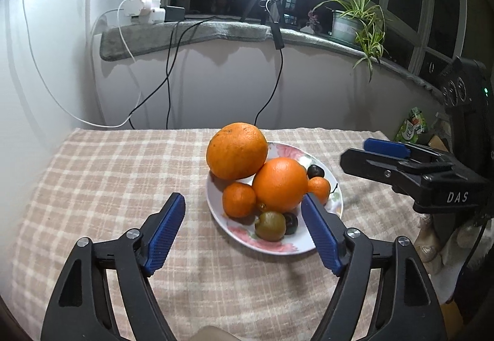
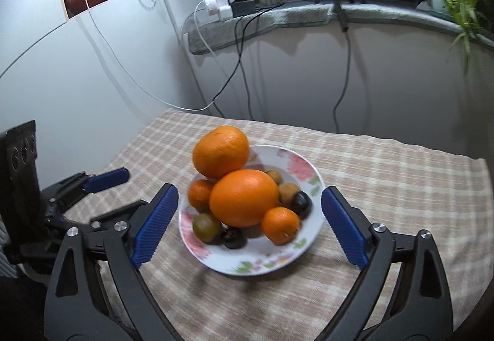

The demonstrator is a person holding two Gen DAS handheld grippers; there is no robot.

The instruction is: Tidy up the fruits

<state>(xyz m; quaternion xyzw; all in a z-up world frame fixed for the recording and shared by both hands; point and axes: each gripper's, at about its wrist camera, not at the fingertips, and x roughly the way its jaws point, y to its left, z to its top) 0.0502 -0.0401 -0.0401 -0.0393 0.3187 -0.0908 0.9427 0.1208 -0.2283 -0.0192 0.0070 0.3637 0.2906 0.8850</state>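
The beige checked tablecloth carries the flowered white plate at frame centre, heaped with oranges. Two brown nuts are seen only in the right wrist view. Left gripper and right gripper are spread apart, empty.

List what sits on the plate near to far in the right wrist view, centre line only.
Plate's near rim → dark plum-like fruit → large smooth orange → larger bumpy orange at the far-left rim. Side fruits are left out; their depth order is unclear.
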